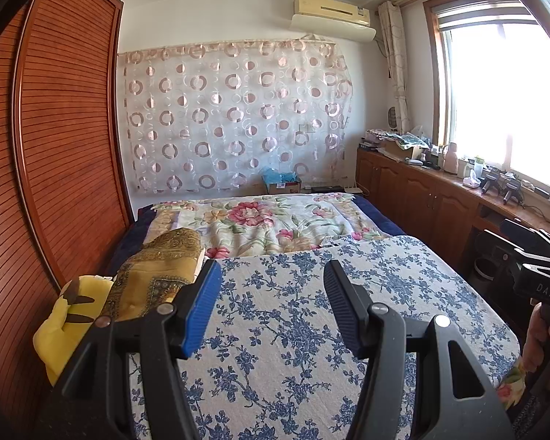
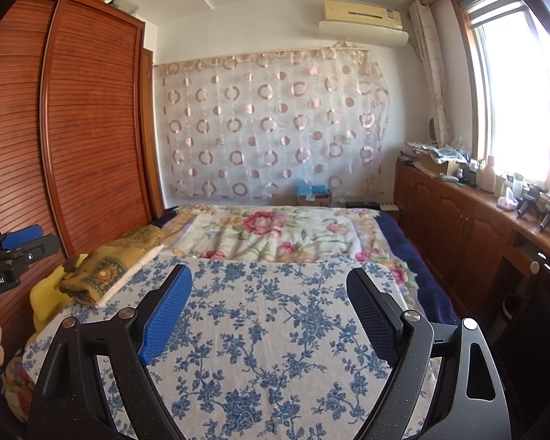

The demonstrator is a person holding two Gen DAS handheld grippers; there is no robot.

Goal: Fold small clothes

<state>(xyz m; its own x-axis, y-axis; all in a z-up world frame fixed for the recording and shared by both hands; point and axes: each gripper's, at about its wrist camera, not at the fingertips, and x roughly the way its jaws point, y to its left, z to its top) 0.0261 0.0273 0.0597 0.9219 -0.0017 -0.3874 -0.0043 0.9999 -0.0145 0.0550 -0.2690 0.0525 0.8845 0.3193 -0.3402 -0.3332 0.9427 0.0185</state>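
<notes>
A white cloth-covered surface with blue flowers [image 1: 297, 333] [image 2: 275, 330] lies flat on the bed, right in front of both grippers. At its left edge sits a bunched gold patterned cloth [image 1: 157, 271] [image 2: 102, 271]. My left gripper [image 1: 273, 267] hovers over the blue-flowered surface, open, with nothing between its blue pads. My right gripper [image 2: 268, 271] is open wider above the same surface, also with nothing in it. Each gripper shows at the edge of the other's view: the right gripper [image 1: 531, 256] and the left gripper [image 2: 18, 242], each in a person's hand.
A yellow plush toy [image 1: 69, 315] lies left of the gold cloth, against the slatted wooden wardrobe [image 1: 66, 146]. Beyond is a pink-flowered blanket [image 1: 260, 223] on the bed. Low wooden cabinets [image 1: 421, 198] with clutter on top run along the right under the window.
</notes>
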